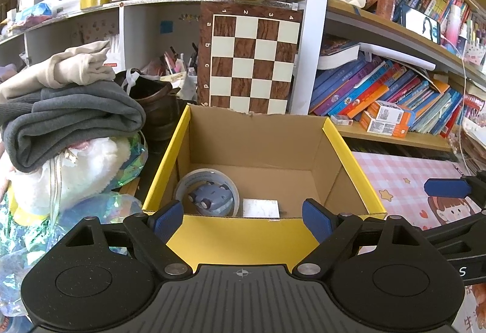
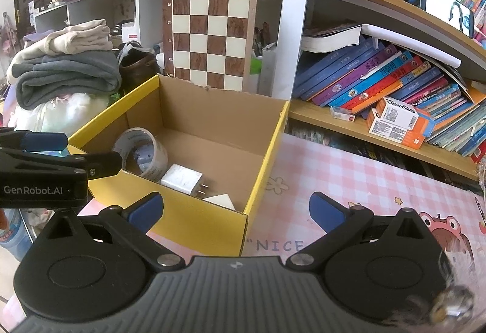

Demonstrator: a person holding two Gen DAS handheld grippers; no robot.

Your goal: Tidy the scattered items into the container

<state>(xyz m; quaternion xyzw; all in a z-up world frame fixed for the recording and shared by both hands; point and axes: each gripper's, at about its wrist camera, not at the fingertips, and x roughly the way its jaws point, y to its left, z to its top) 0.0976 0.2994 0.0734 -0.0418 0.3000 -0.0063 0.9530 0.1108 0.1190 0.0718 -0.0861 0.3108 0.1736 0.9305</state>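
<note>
Both claws are standing wide and holding nothing: the left gripper (image 1: 243, 219) is hanging low in its frame at the near yellow wall of the cardboard box (image 1: 243, 237), the right gripper (image 2: 236, 210) over the box's near corner and the pink mat (image 2: 349, 181). Inside, lower left, the tape roll (image 1: 209, 181) is ringing a small blue toy (image 1: 212, 196); both look light and rigid, probably best pinched across the rim. Only the right view is showing the white charger (image 2: 181, 178), prongs out, and a white piece (image 2: 220, 200) beside it.
</note>
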